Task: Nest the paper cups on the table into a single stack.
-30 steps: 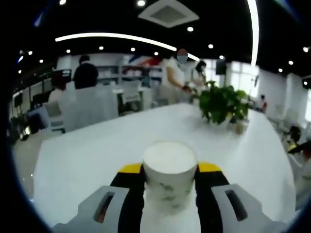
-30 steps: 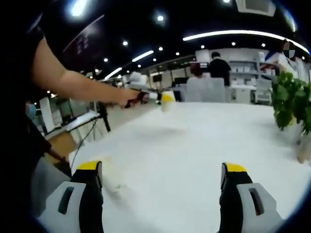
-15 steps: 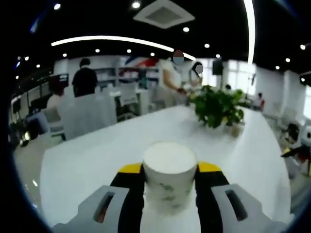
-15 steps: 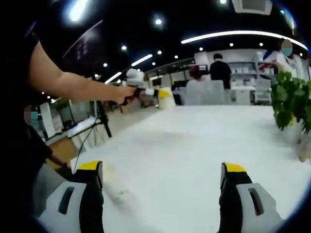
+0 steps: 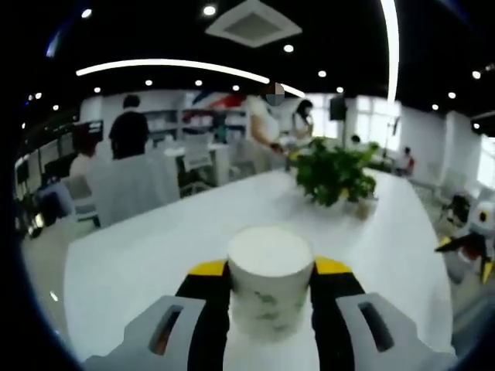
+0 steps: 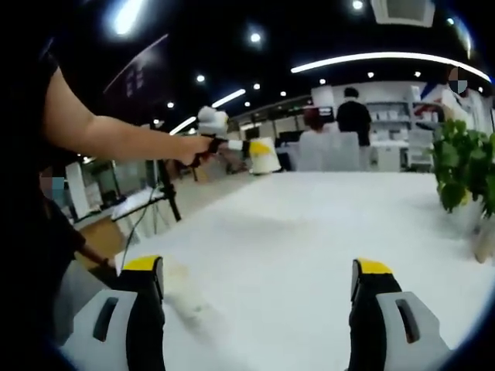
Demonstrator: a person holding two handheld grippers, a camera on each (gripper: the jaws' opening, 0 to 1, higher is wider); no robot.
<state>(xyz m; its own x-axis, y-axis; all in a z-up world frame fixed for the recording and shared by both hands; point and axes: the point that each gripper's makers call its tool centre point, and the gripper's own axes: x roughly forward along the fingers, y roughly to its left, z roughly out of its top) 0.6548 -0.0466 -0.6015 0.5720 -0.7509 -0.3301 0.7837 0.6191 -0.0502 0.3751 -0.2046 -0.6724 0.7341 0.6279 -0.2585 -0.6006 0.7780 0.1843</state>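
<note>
Nearest you, in the left gripper view, your left gripper (image 5: 270, 290) has its jaws closed against both sides of a white paper cup (image 5: 270, 272) with a faint green print, base end facing away from the camera and held above the white table (image 5: 139, 255). In the right gripper view, your right gripper (image 6: 259, 309) hangs over the same table with its jaws spread wide and nothing between them — a pale, blurred patch lies on the tabletop just inside its left jaw, too smeared to name. Further off in that view, the held cup shows at the end of your outstretched arm (image 6: 116, 135), raised over the table's far corner. No stack is visible yet, so the nesting looks barely begun; I cannot see a second cup to receive this one. Beyond, a potted plant (image 5: 332, 171) stands near the far edge, and behind it are chairs and several people.
</note>
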